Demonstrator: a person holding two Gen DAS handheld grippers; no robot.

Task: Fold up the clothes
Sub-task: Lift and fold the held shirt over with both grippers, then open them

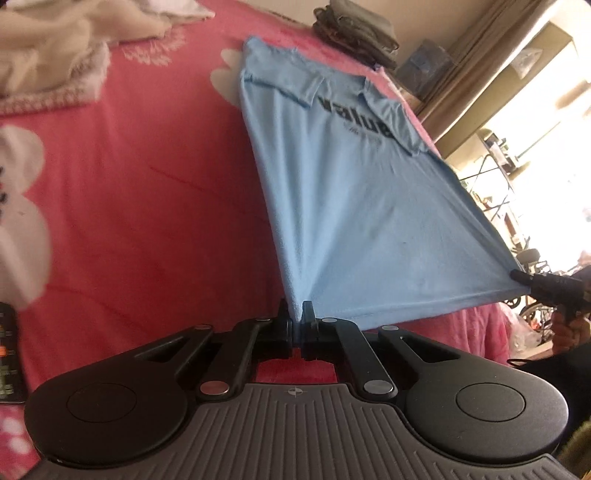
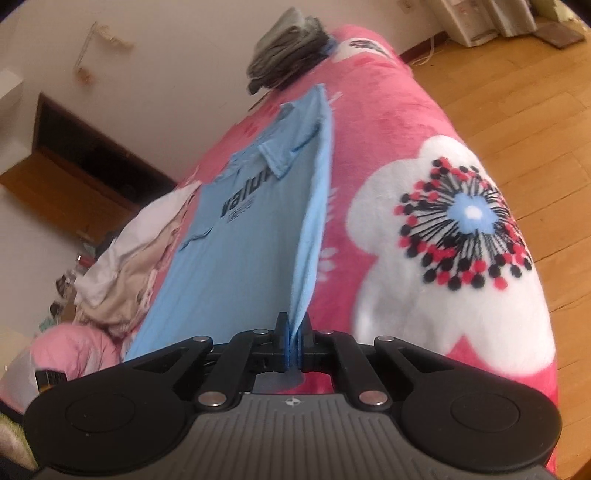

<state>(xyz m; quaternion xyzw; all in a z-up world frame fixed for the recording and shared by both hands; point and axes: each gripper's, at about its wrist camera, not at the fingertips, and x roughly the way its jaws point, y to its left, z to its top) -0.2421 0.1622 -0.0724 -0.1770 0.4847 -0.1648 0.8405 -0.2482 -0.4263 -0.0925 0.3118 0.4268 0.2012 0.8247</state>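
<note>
You hold blue T-shirt (image 1: 354, 206) by near hem corners: left gripper (image 1: 298, 325) pinching left corner, right gripper (image 2: 293, 341) pinching right. Hem lifted taut off pink blanket (image 1: 147, 192), collar end far, likely so lower half folds over toward collar.

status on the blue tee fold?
Done: sleeves look folded in over the light blue T-shirt; a stack of folded clothes sits at the bed's far edge. In hand: left tongs and right tongs each pinch a hem corner, hem raised. Left: carry hem to the collar; the unfolded pale pile.
</note>
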